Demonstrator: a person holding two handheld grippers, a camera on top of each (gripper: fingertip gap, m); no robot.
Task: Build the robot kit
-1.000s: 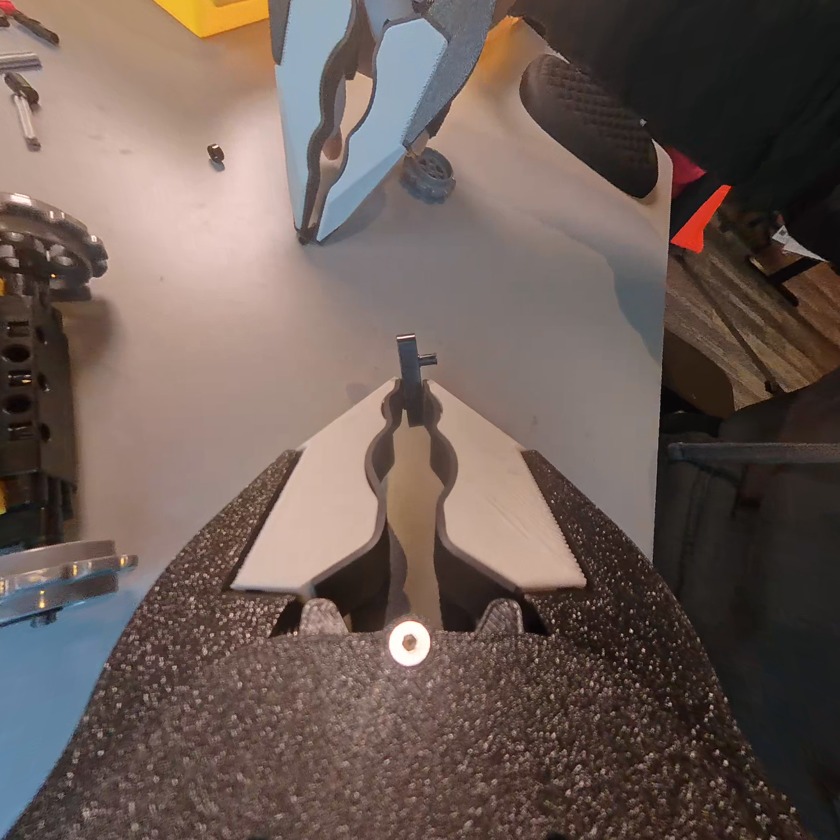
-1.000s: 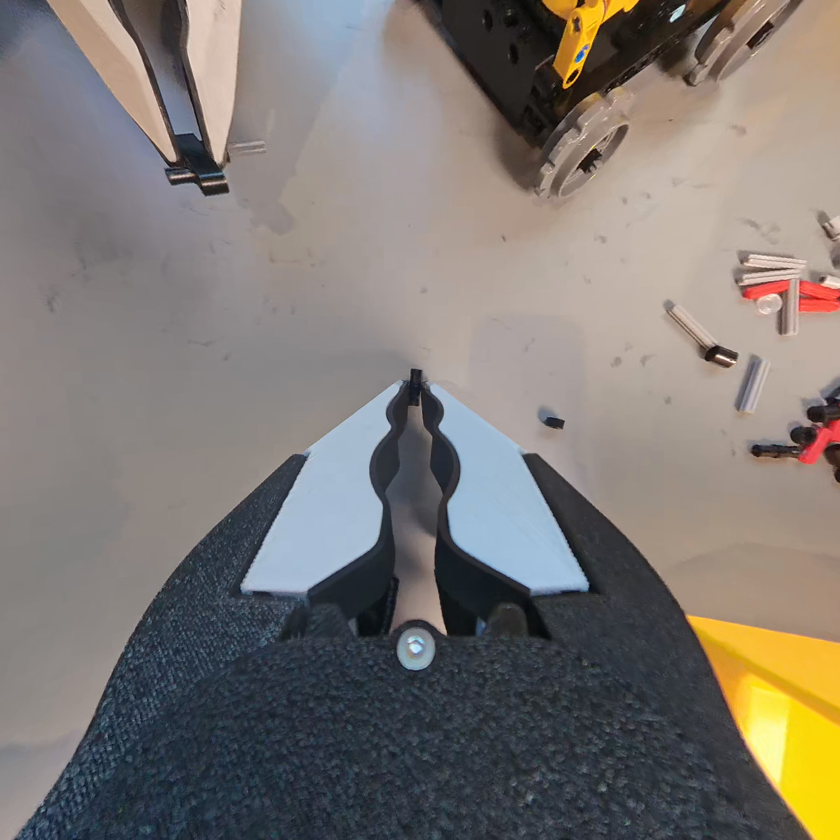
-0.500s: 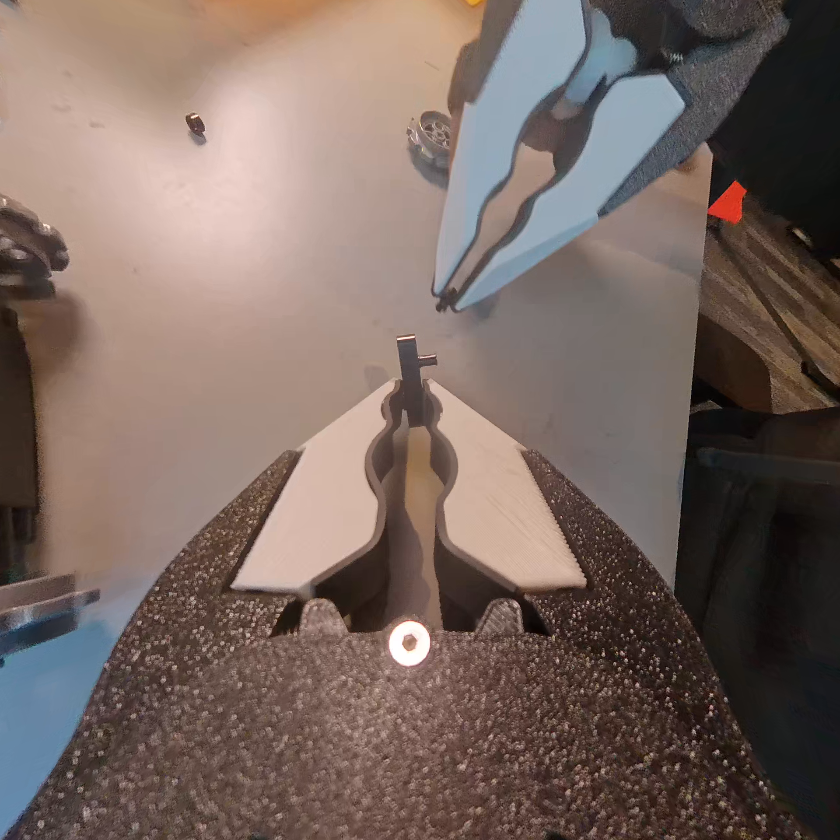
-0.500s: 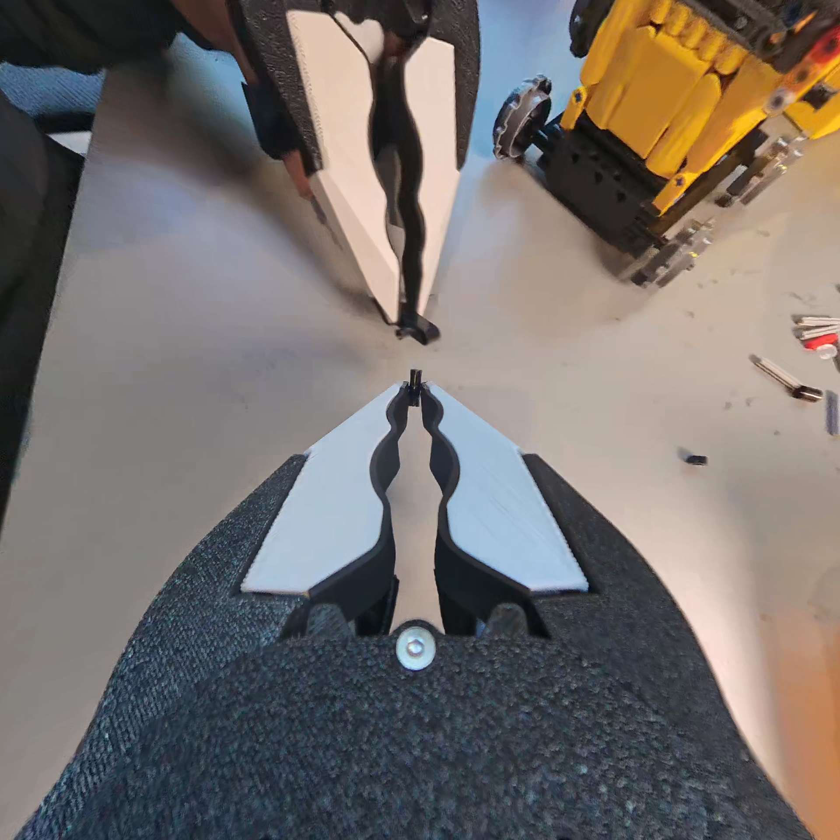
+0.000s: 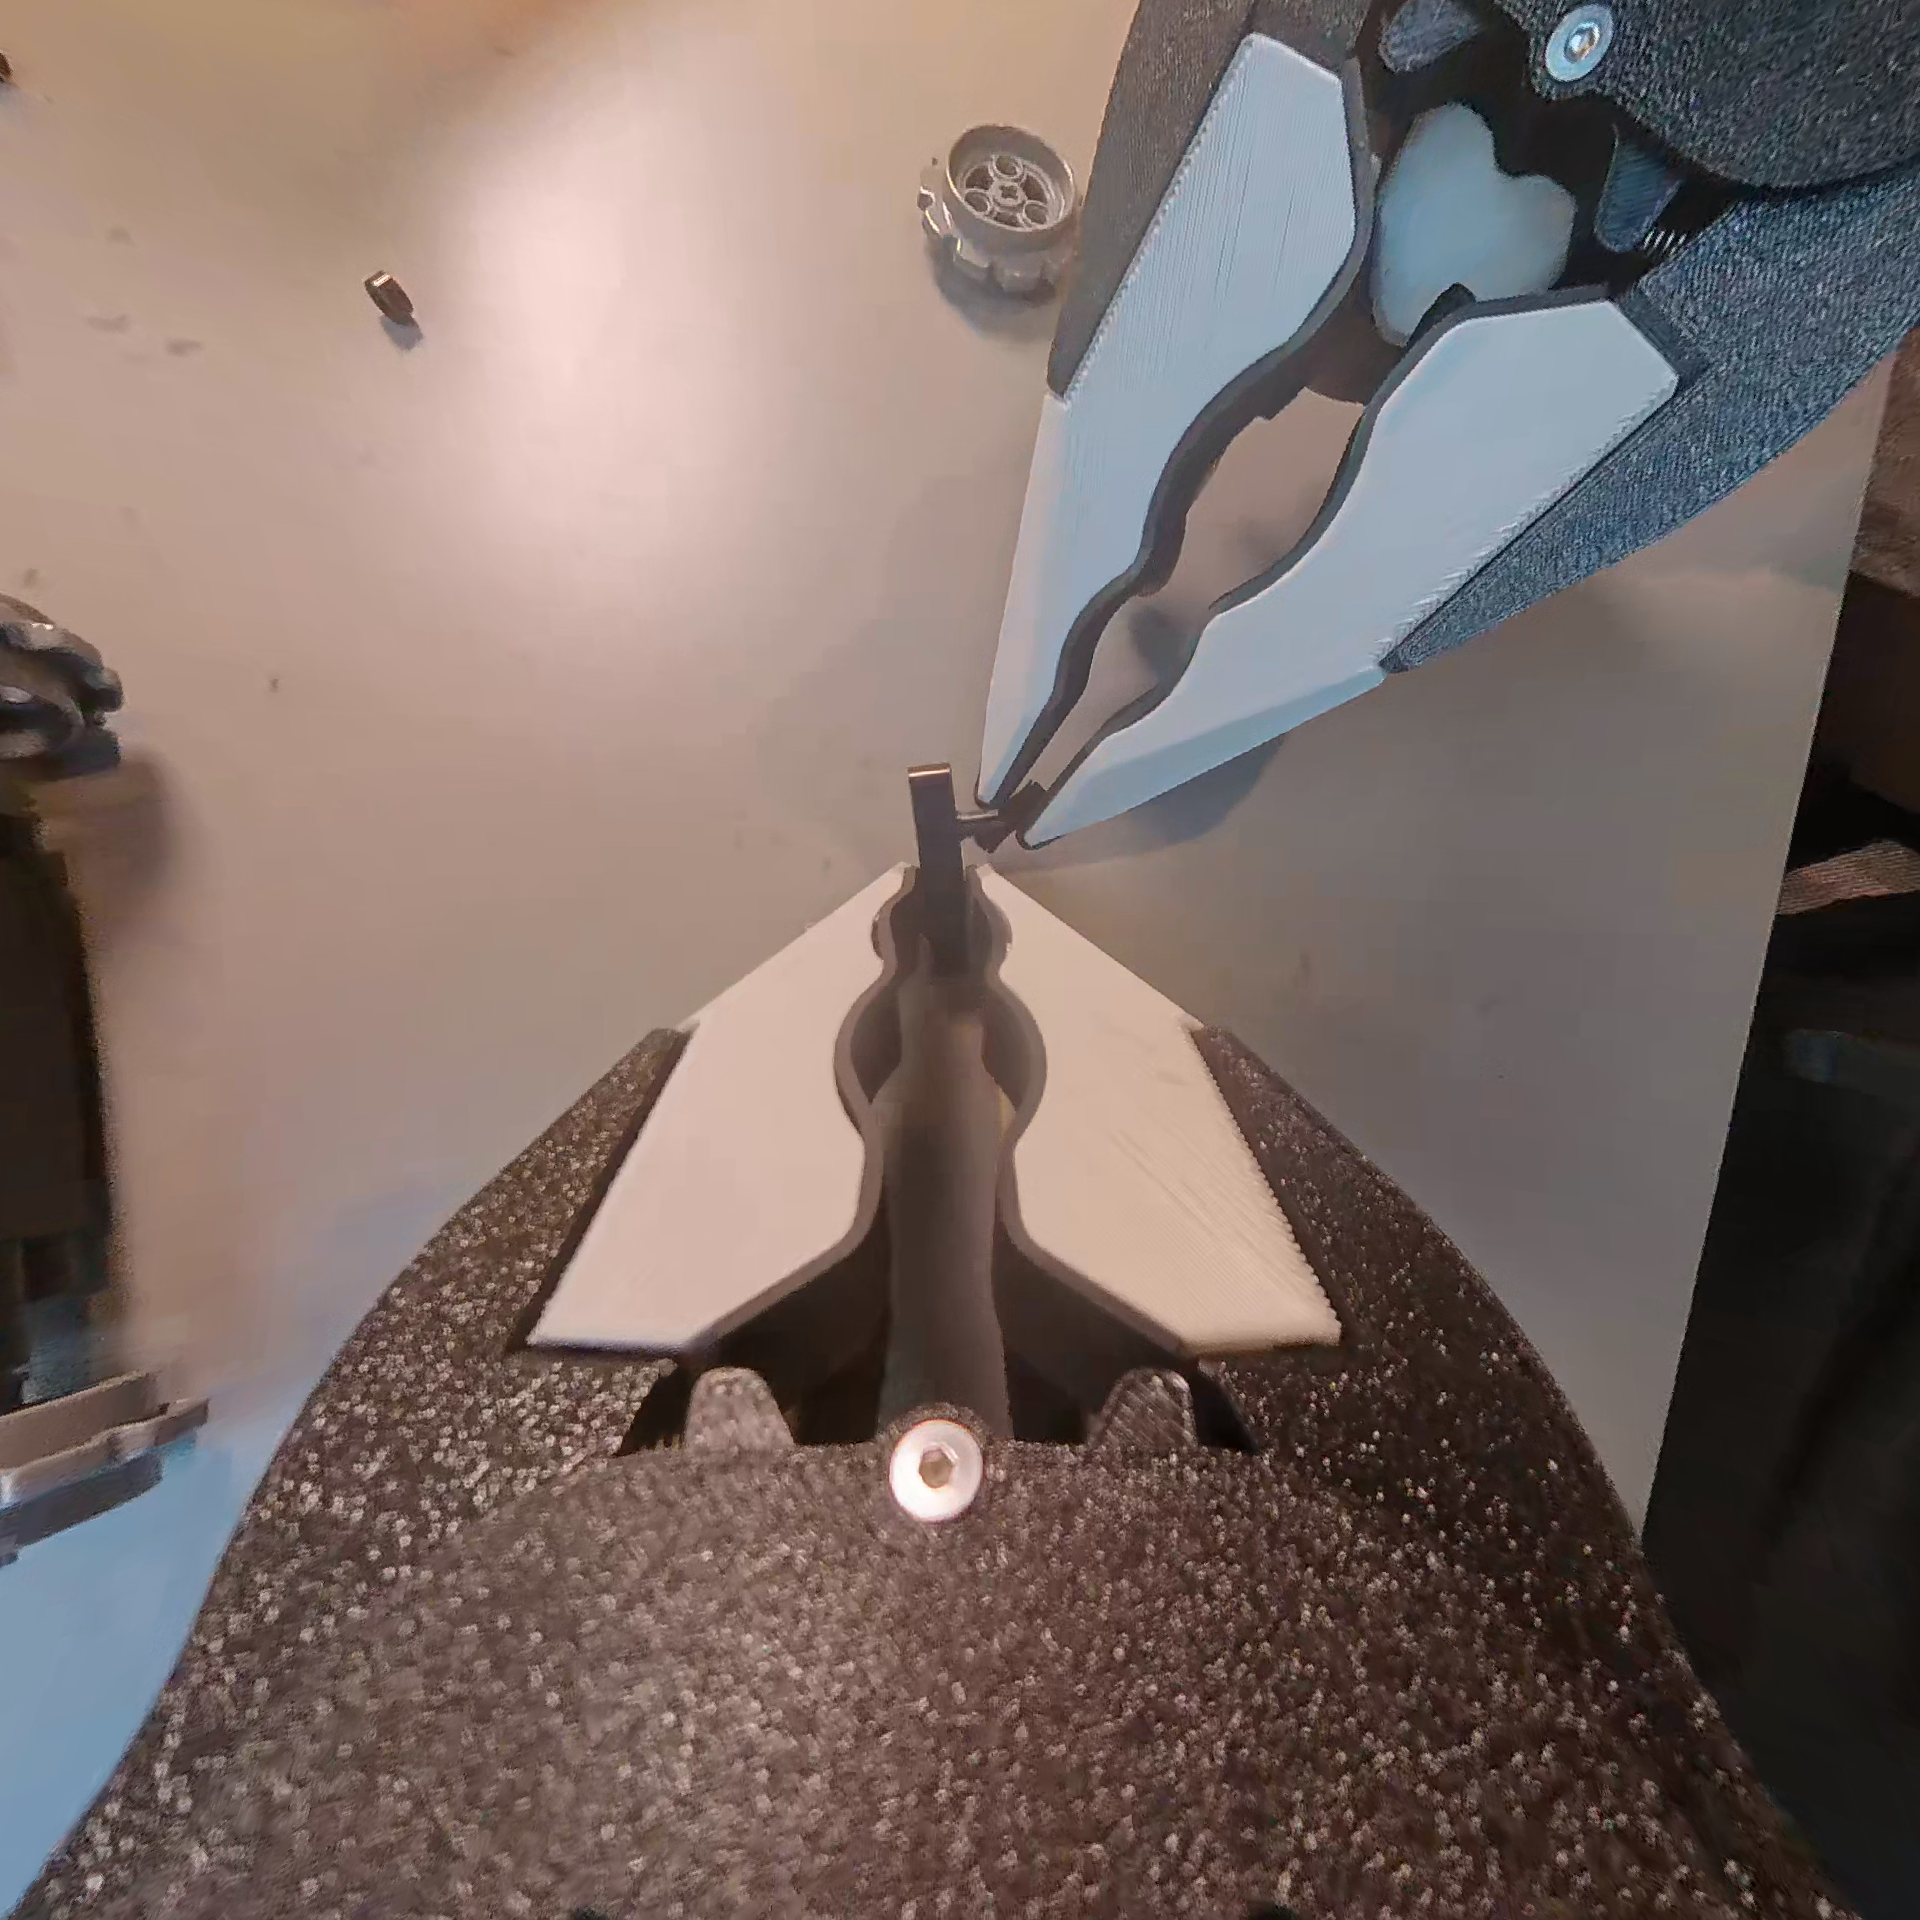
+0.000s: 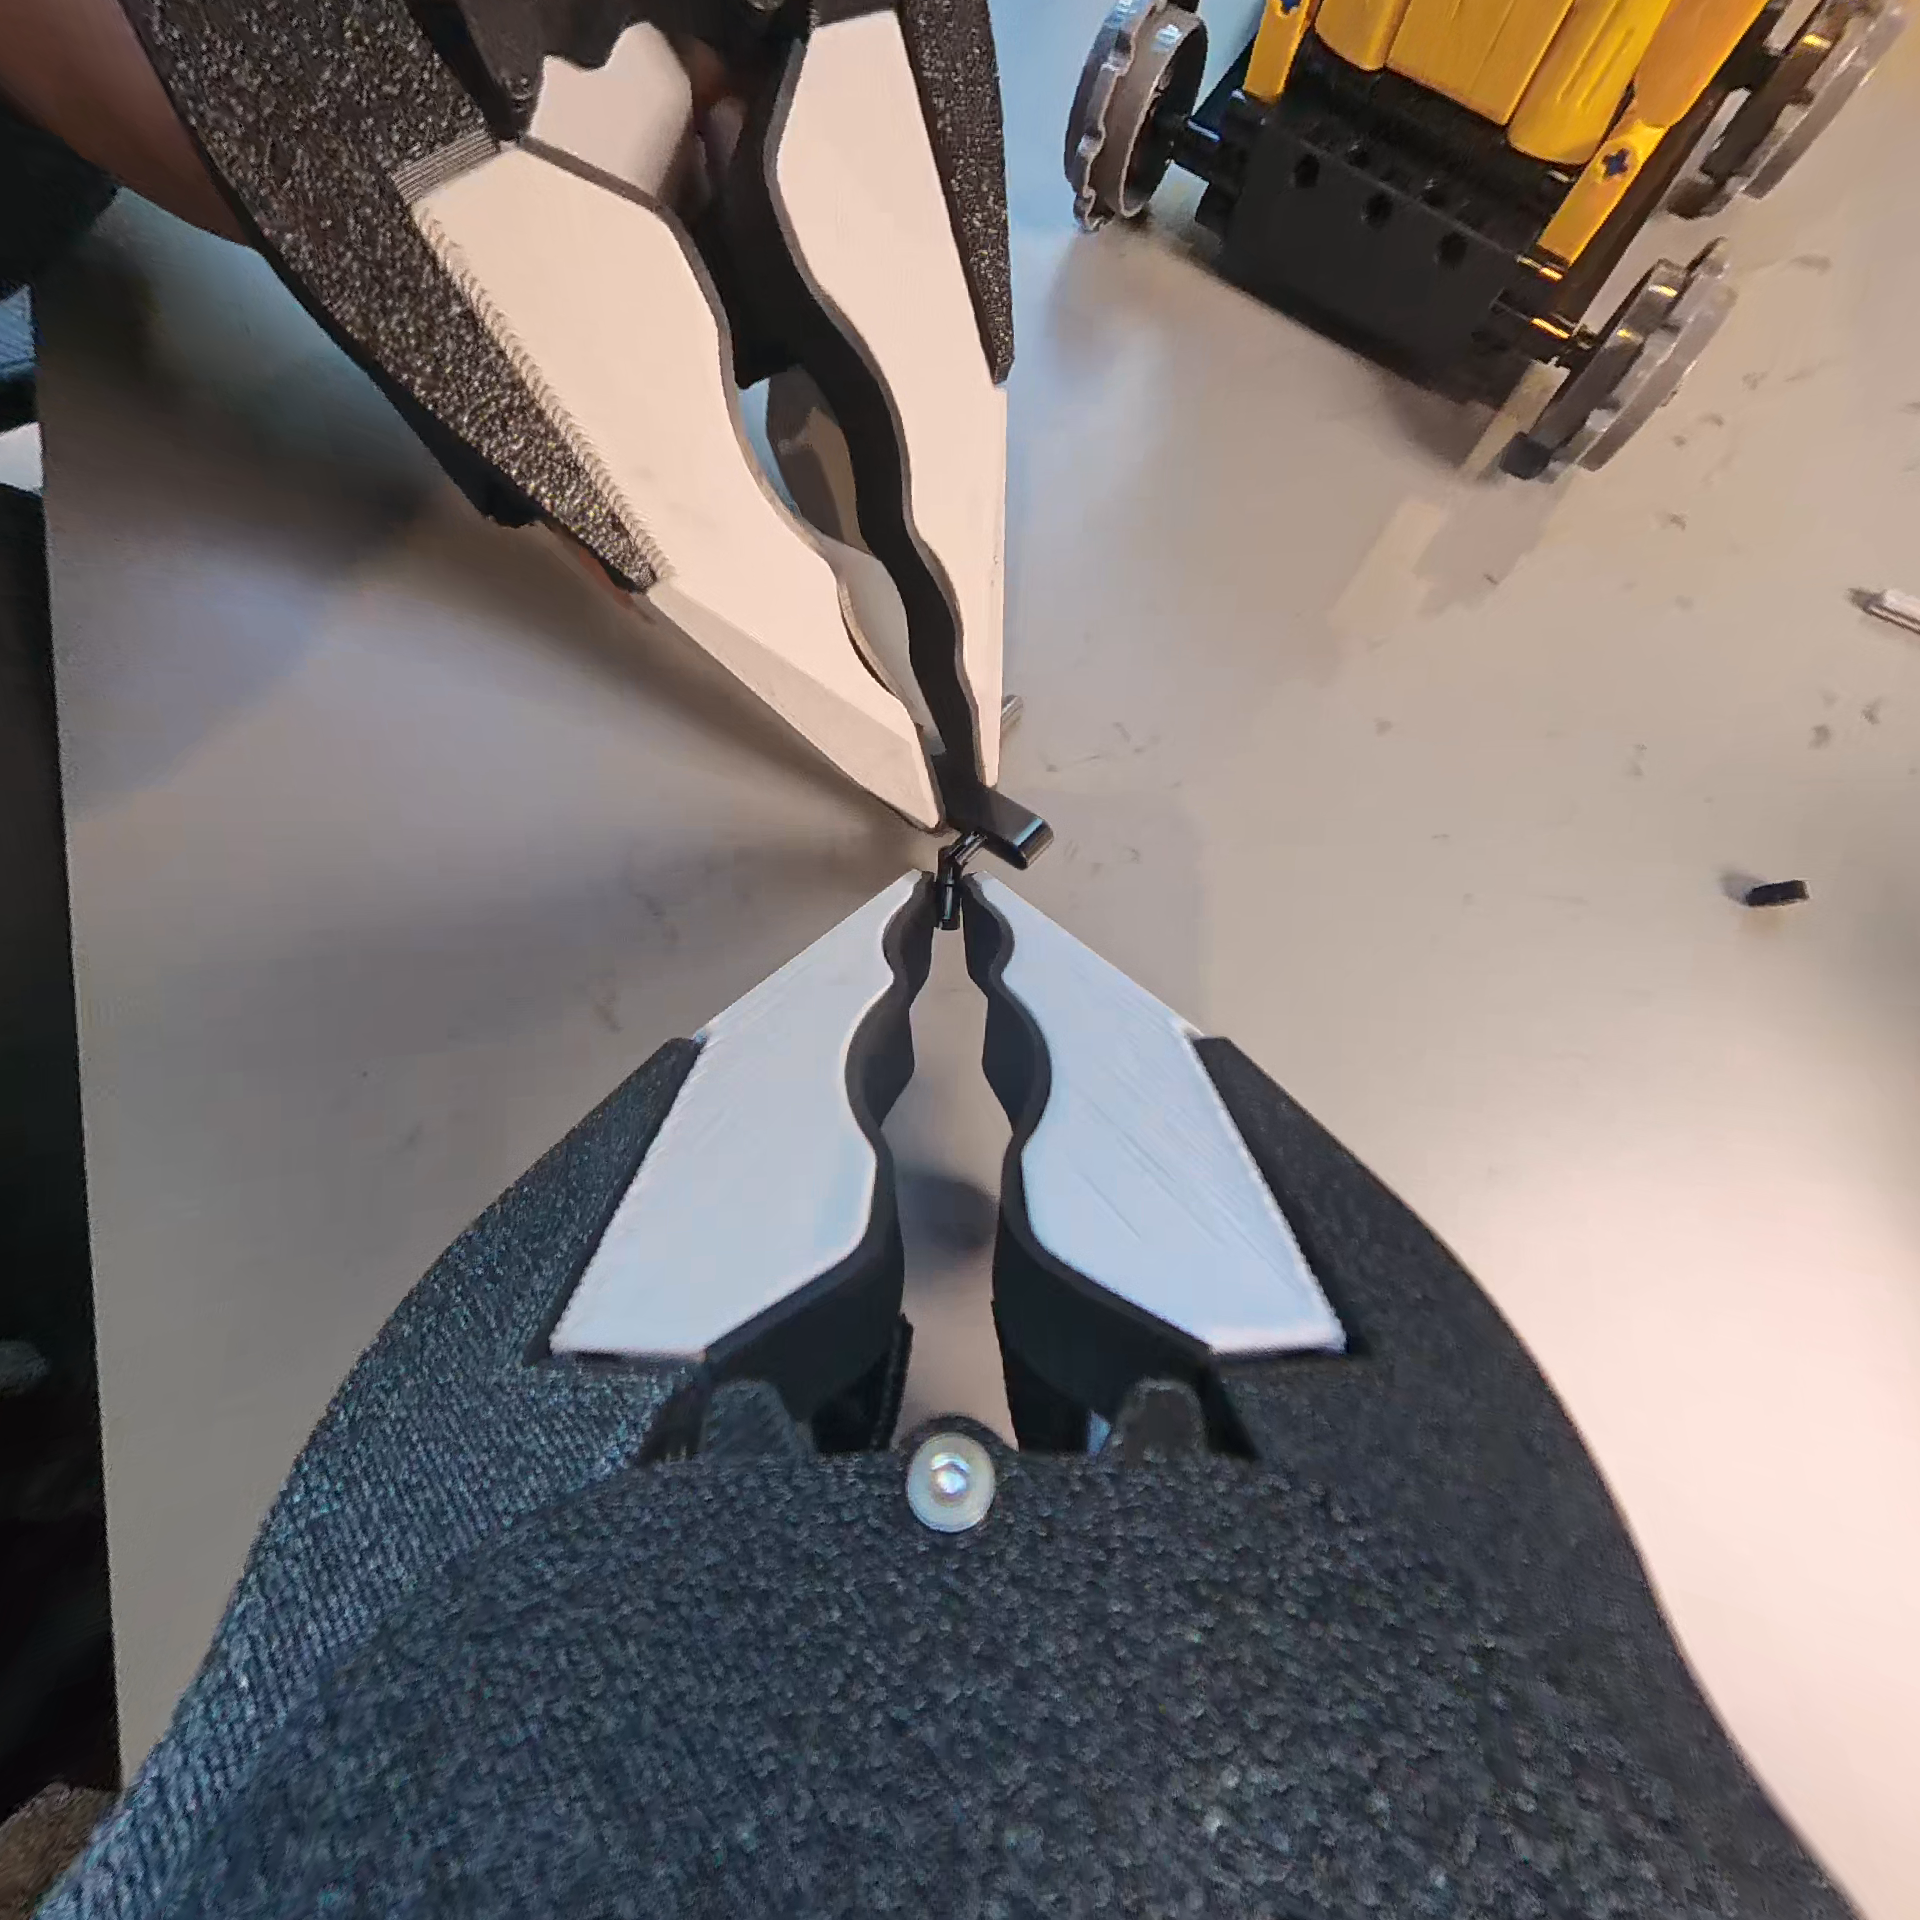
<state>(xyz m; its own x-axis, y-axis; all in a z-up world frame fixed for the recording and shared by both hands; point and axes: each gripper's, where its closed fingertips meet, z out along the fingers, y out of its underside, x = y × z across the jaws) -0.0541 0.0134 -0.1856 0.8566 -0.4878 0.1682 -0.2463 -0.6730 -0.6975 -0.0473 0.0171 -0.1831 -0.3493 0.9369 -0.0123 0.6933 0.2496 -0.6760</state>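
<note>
Grippers are seen tip to tip above a pale grey table (image 5: 520,644). The left gripper (image 5: 940,883) is closed on a thin black bar (image 5: 932,831), which is pinched at its lower end and stands up beyond the fingertips. The right gripper (image 6: 943,883) is closed on a tiny black pin (image 6: 948,902), gripped only at the very tips. In the left wrist view the right gripper (image 5: 1013,821) is seen coming in from the upper right, and the pin (image 5: 985,821) is brought against the side of the bar, touching it or already seated in it; which cannot be told. In the right wrist view the left gripper (image 6: 961,800) and the bar's free end (image 6: 1013,831) are seen just beyond the pin.

Both parts are judged to be light, stiff moulded plastic, smooth enough to slip or twist in a shallow pinch; the bar is best held low on its flat faces, the pin by its rear half.

A grey wheel hub (image 5: 1000,223) and a small dark nut (image 5: 391,301) lie on the table beyond, and a yellow and black brick-built vehicle (image 6: 1455,187) stands well apart
</note>
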